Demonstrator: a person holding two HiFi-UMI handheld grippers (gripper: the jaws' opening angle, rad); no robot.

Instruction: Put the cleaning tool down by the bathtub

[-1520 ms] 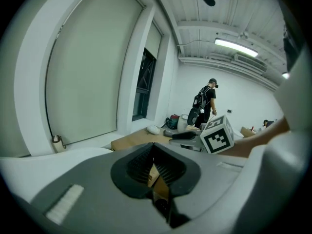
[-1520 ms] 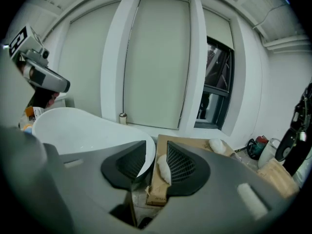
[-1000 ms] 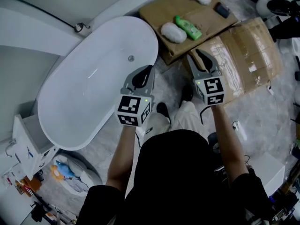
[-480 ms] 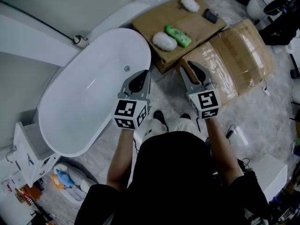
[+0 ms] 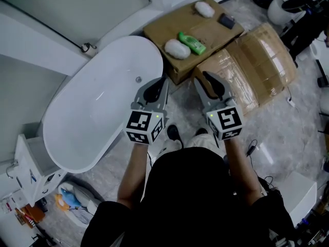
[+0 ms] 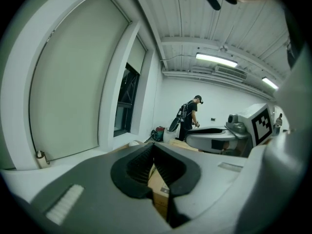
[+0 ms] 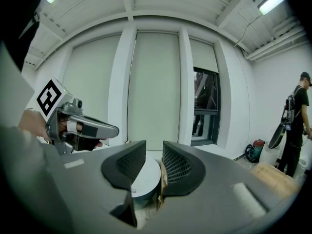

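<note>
Bathtub (image 5: 97, 112) lower in view than before; over grey floor (image 5: 181, 102), left gripper (image 6: 153, 147) fingers together, right gripper (image 7: 154, 152) fingers slightly apart.

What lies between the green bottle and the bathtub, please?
A white fluffy pad lies between the green bottle and the bathtub. It rests on the flat cardboard box beside the bottle. The head view shows this.

Bare floor (image 5: 181, 106) between bathtub (image 5: 92, 118) and cardboard boxes (image 5: 259, 60), passable
</note>
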